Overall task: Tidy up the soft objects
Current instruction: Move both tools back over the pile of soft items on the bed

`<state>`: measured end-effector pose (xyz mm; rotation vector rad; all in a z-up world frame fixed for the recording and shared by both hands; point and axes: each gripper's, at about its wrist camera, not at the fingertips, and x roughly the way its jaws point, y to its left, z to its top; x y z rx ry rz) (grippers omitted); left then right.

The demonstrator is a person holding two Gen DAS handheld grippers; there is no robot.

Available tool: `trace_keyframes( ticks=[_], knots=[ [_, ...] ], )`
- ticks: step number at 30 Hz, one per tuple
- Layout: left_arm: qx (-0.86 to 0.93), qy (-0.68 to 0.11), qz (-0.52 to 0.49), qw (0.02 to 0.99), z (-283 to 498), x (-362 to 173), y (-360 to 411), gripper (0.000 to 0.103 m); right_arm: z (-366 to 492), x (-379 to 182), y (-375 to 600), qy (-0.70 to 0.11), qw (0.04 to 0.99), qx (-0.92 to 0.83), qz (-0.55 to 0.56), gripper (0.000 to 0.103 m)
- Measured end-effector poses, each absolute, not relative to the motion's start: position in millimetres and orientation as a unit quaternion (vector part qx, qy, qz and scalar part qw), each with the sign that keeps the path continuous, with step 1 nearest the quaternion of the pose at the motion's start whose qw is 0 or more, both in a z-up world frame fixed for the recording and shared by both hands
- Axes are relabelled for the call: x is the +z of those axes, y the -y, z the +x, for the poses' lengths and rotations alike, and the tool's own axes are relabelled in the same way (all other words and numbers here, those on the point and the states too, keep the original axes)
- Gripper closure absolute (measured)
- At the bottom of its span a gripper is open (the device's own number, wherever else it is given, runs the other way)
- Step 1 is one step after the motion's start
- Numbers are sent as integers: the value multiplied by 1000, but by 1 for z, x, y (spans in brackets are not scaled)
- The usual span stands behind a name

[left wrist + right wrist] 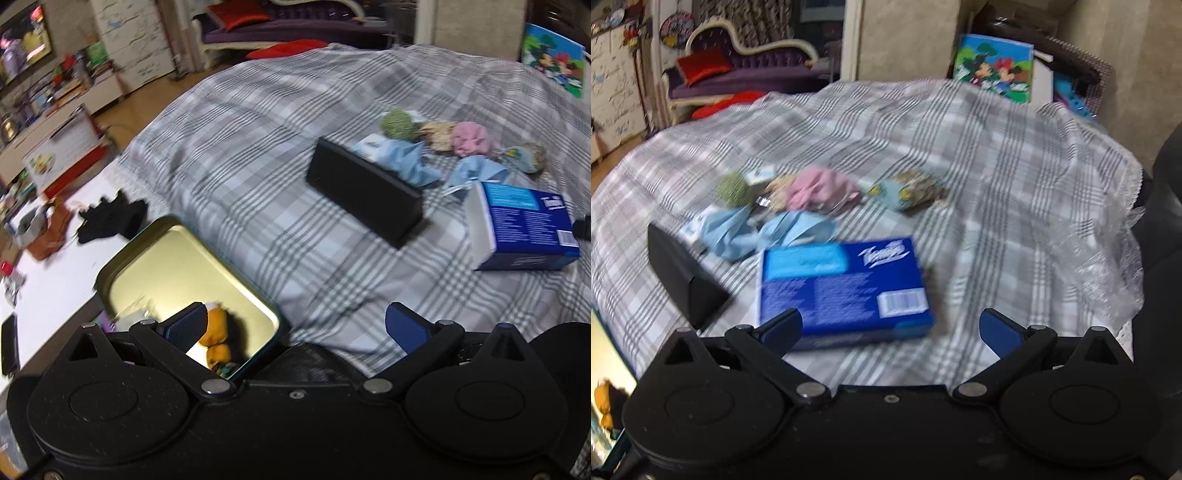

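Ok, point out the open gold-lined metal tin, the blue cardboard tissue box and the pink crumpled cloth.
open gold-lined metal tin (155, 273): left wrist view, bare floor.
blue cardboard tissue box (842, 288): right wrist view, top face.
pink crumpled cloth (816, 188): right wrist view, middle.

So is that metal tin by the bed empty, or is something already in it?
Not empty. The open tin holds an orange soft bundle at its near end; the rest of its gold floor is mostly bare.

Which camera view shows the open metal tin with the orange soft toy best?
The left wrist view. It shows most of the tin, its rim and the orange soft toy inside. The right wrist view shows only a sliver of it at the left edge.
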<state>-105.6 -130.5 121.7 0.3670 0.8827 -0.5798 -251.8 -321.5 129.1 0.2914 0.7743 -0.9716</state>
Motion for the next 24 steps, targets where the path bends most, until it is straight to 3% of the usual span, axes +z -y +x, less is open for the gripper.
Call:
trace_keyframes(
  ticks=[5, 18, 24],
  knots=[
    [-287, -384, 196, 855, -113, 127, 156, 3, -275, 143, 353, -326, 803, -477, 147, 1],
    [-368, -410, 220, 805, -102, 128, 222, 3, -256, 142, 433, -336, 779, -500, 176, 2],
    [-385, -439, 205, 785, -79, 128, 246, 4, -232, 121, 454, -348, 774, -479, 224, 7]
  ],
)
